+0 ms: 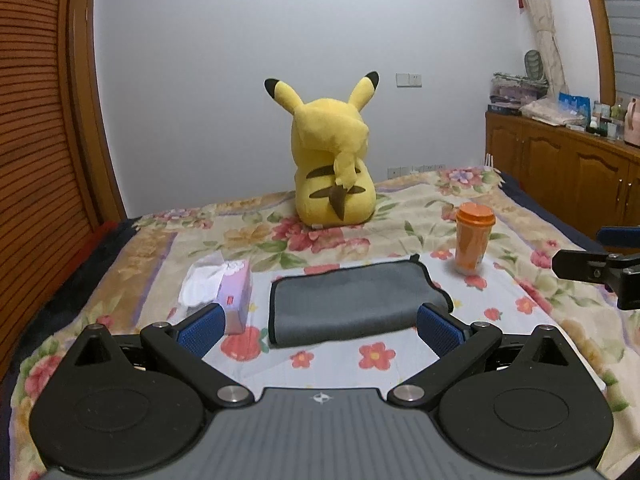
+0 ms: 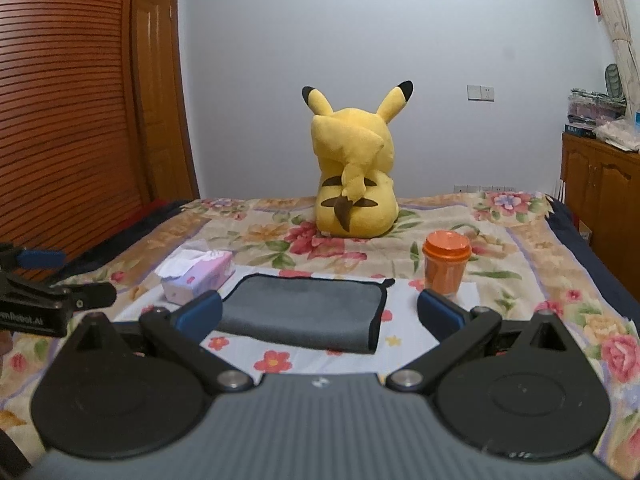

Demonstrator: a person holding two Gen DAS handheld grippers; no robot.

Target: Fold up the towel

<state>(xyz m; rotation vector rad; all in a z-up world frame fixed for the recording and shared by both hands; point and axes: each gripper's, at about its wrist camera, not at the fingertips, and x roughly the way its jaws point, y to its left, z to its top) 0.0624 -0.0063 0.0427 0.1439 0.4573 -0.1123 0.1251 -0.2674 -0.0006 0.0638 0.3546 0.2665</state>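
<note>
1. The left gripper was seen nearest, jaws spread wide, nothing held; the right gripper likewise stood wide and empty.
2. The floral bedspread was laid out beneath everything.
3. The grey towel was found flat between both tools, apparently folded already, touched by neither.
4. A further fold was judged the next step: a near edge would need pinching.
5. The tissue box and orange cup were noted flanking the towel.
</note>
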